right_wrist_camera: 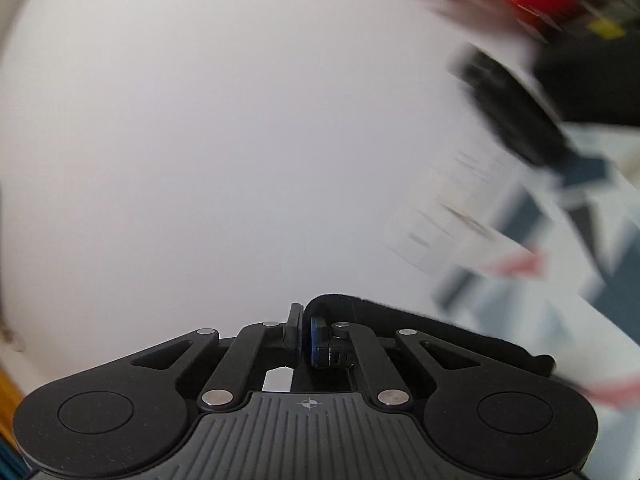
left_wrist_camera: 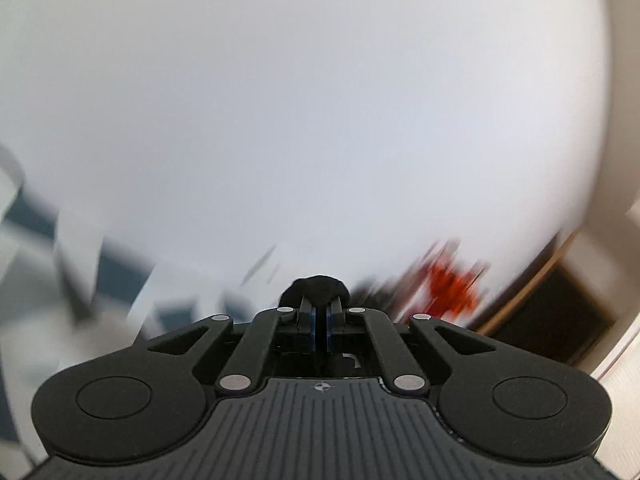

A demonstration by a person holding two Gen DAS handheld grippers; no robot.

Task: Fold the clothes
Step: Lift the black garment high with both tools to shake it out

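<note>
Both grippers are pinching black cloth (right_wrist_camera: 460, 332) — left gripper (left_wrist_camera: 320, 312) and right gripper (right_wrist_camera: 306, 326) closed on its edge, lifted off any surface. Looking soft, light, limp — hems are giving the best grip. Long axis probably running between grippers; motion blur is hiding the rest.

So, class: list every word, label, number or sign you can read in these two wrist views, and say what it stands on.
None can be read.
Grey lines on white sheets: maybe print, too blurred.
Yellow patch: maybe a label, too blurred.
Each hand-held gripper body carries only a crosshair mark, no words.
</note>
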